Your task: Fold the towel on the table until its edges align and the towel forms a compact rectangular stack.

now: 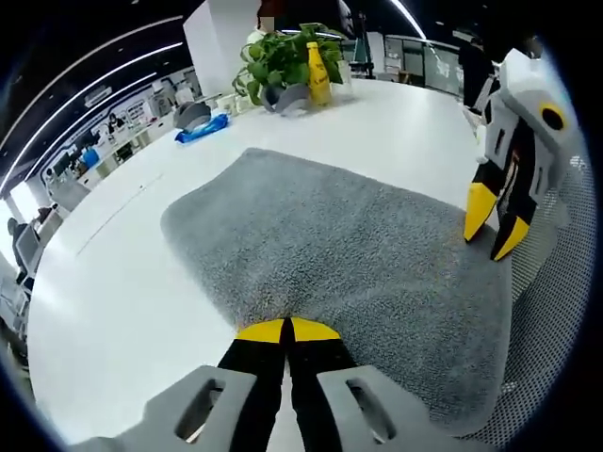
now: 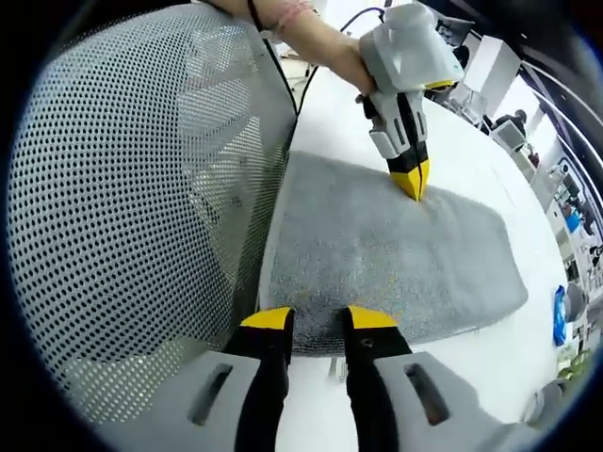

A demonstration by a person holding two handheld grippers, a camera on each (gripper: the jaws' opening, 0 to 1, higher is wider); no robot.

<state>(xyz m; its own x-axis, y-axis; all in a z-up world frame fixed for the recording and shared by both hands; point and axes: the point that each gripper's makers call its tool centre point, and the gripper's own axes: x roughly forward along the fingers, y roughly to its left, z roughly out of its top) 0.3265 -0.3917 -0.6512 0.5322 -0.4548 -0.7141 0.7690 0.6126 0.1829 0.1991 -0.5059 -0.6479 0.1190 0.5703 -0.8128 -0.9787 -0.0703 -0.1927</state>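
Observation:
A grey towel (image 1: 358, 245) lies flat on the white table (image 1: 113, 282), one layer, roughly rectangular. My left gripper (image 1: 287, 330) is shut, its yellow tips pinching the towel's near edge. In the right gripper view the same left gripper (image 2: 412, 181), held by a hand (image 2: 325, 47), presses tips-down on the towel's (image 2: 396, 254) far edge. My right gripper (image 2: 320, 322) is open, jaws apart astride the towel's near edge, nothing gripped. It enters the left gripper view from the right as the right gripper (image 1: 496, 223), open and hovering at the towel's far corner.
A mesh chair back (image 2: 141, 188) stands close against the table edge beside the towel. At the table's far end are a potted plant (image 1: 283, 56), a yellow bottle (image 1: 317, 75) and a blue object (image 1: 203, 129). Bare table (image 2: 471, 358) surrounds the towel.

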